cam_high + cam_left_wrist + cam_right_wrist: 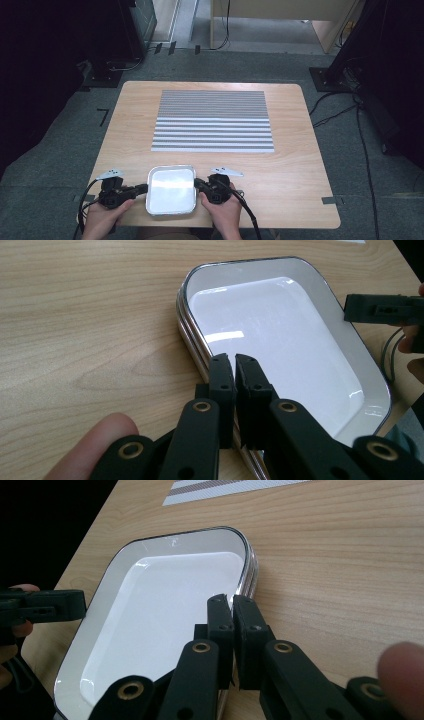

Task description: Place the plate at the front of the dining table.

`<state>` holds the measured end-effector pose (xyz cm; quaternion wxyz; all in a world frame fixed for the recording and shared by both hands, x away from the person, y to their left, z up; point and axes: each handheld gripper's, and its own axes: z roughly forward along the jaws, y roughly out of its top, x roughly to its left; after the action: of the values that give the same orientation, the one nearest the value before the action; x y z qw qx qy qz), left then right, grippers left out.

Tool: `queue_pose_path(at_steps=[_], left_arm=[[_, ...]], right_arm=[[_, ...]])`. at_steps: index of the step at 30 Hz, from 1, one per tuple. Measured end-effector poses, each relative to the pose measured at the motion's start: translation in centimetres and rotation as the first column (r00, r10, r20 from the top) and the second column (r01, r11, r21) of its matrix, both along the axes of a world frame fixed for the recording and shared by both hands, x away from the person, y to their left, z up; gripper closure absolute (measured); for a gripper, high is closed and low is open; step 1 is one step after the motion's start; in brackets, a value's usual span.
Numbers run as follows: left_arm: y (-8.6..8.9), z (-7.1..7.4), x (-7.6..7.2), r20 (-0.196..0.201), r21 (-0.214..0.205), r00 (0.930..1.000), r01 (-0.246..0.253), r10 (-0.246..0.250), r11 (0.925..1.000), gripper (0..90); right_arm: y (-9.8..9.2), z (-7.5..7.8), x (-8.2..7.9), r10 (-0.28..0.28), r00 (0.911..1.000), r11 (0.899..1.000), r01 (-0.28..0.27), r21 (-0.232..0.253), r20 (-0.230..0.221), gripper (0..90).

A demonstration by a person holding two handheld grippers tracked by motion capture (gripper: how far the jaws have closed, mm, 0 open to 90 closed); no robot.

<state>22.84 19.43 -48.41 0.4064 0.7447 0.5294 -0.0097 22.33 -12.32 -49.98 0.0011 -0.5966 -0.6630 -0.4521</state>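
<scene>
Tray (170,190) gripped on both side rims, left gripper (142,189) and right gripper (198,184) jaws clamped on it, still flat on table (295,165); lift and move remain.

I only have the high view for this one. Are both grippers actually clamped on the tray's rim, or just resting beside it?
Observer: Clamped. The left gripper is closed on the tray rim, one jaw inside and one outside.
Operator: And the right?
Observer: Same. The right gripper pinches the opposite rim.
Operator: Anything in the tray?
Observer: No. Its white inside is bare, and a thin dark line runs round the rim.
</scene>
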Motion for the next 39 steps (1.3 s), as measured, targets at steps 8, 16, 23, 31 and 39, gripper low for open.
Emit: queue_pose_path(at_steps=[8,16,23,31,39], left_arm=[[0.0,-0.1,0.1,-0.004,-0.006,1.0,-0.005,0.005,1.0,88.3],[0.1,0.0,0.2,-0.002,-0.008,0.9998,-0.018,0.018,0.9998,86.5],[0.1,0.4,0.1,0.008,-0.025,0.9997,-0.021,0.021,0.9995,84.8],[-1.5,0.2,0.1,-0.007,-0.021,0.9998,0.02,-0.021,0.9996,79.5],[-3.3,-0.3,0.1,-0.025,0.088,0.9995,0.021,-0.019,0.9959,77.4]], right_arm=[[-0.4,-0.3,-0.4,-0.042,0.9991,0.996,0.043,0.074,-0.008,89.6],[-0.8,0.3,-0.8,-0.072,0.9972,0.992,0.069,0.109,0.02,89.8],[-1.7,0.6,-1.1,-0.102,0.9943,0.989,0.098,0.111,0.032,89.9],[-1.9,0.7,-1.4,-0.096,0.9931,0.994,0.092,0.064,0.068,89.3],[-1.3,0.9,-1.9,-0.072,0.9921,0.997,0.074,-0.022,0.103,86.5]])
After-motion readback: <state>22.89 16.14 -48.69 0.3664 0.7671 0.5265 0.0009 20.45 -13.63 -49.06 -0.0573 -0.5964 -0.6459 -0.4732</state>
